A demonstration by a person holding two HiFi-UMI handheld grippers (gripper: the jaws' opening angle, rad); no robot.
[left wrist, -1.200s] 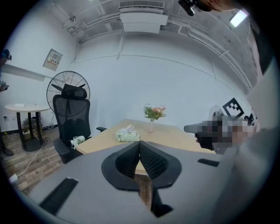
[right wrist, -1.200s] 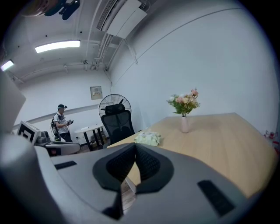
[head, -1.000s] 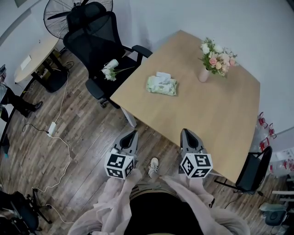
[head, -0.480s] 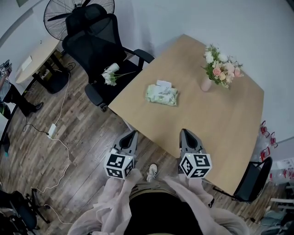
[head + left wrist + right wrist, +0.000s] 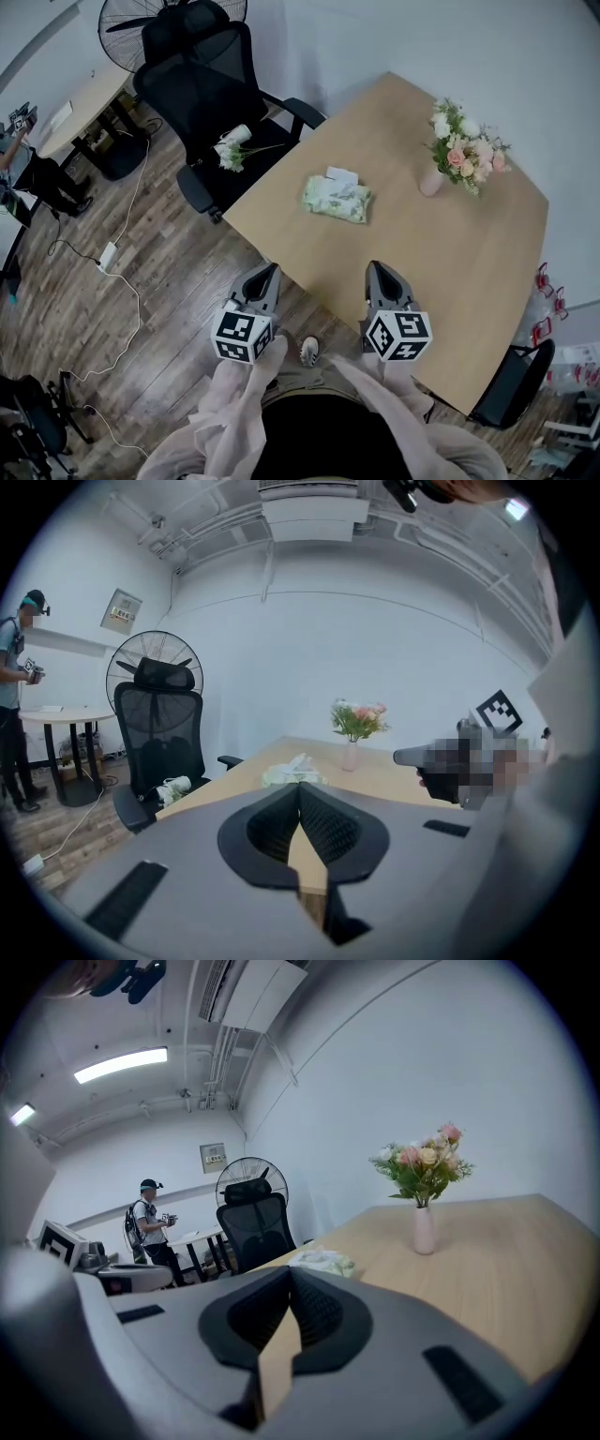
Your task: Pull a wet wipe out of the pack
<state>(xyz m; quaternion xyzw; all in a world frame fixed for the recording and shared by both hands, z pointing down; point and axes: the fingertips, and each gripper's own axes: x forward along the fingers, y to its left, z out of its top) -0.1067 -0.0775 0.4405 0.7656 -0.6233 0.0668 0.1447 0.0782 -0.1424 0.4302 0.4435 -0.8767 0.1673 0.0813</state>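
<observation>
L gripper (image 5: 265, 274): jaws together, empty. R gripper (image 5: 380, 272): same. Wipe pack (image 5: 336, 199): on table (image 5: 469, 272), well ahead of both, untouched; wipe tip (image 5: 341, 174) seemingly protrudes. Task: not begun; approach, pinch, pull remain.

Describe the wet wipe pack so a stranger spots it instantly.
On the light wooden table, look near the edge beside the black office chair. The flat, pale green soft pack lies there, white wipe poking out; its only tabletop neighbour, a pink vase of flowers, stands upright.

Pale green wet wipe pack (image 5: 337, 199) flat on table (image 5: 469, 281); white wipe protruding.
</observation>
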